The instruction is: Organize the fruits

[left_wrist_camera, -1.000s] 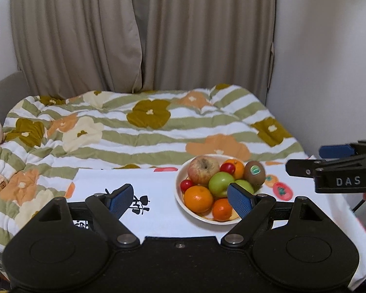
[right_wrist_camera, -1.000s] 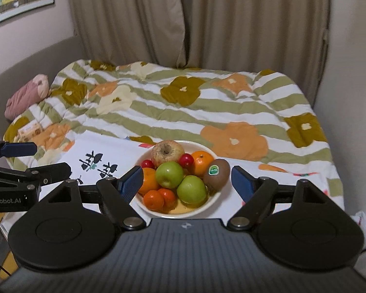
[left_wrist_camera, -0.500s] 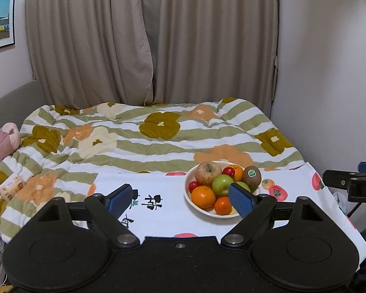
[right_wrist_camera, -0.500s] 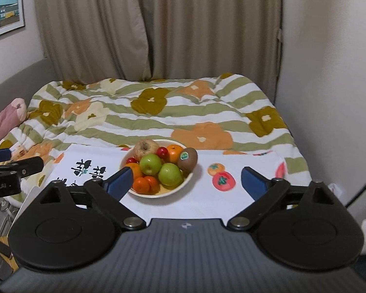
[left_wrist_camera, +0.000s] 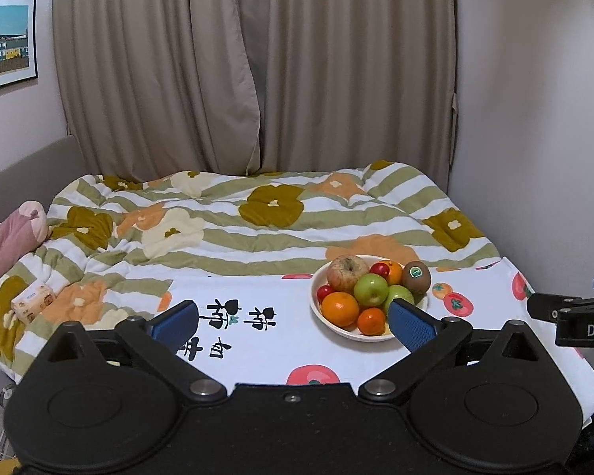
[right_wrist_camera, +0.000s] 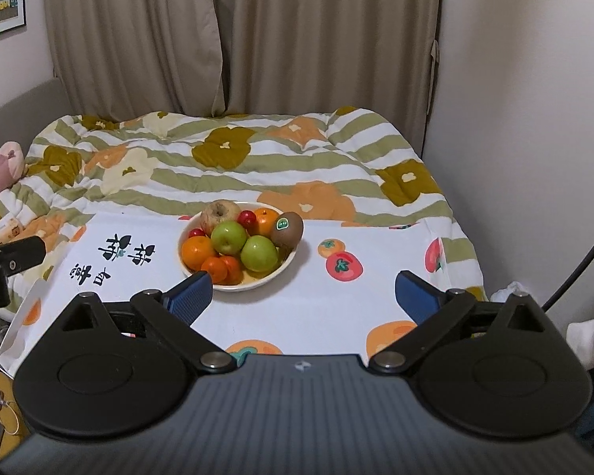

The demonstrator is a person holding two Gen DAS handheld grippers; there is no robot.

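Observation:
A cream bowl [left_wrist_camera: 338,328] [right_wrist_camera: 273,277] sits on a white printed cloth [left_wrist_camera: 257,340] [right_wrist_camera: 316,304]. It holds a reddish apple [left_wrist_camera: 346,273] [right_wrist_camera: 217,215], two green apples [left_wrist_camera: 370,289] [right_wrist_camera: 229,236], oranges [left_wrist_camera: 339,308] [right_wrist_camera: 197,251], a kiwi [left_wrist_camera: 415,277] [right_wrist_camera: 287,229] and small red fruits [left_wrist_camera: 380,269]. My left gripper [left_wrist_camera: 293,322] is open and empty, near the bowl's left front. My right gripper [right_wrist_camera: 303,297] is open and empty, in front of the bowl. The right gripper also shows at the left wrist view's right edge [left_wrist_camera: 566,312].
The cloth lies on a bed with a floral striped quilt [left_wrist_camera: 257,217] [right_wrist_camera: 237,158]. Curtains [left_wrist_camera: 257,67] hang behind it and a wall stands at the right. A pink plush [left_wrist_camera: 8,237] and a small box [left_wrist_camera: 33,303] lie at the left. The cloth's front edge is near both grippers.
Both grippers have drawn back and risen from the bowl, so it looks smaller and farther. Both stay open and empty. The fruits have not moved.

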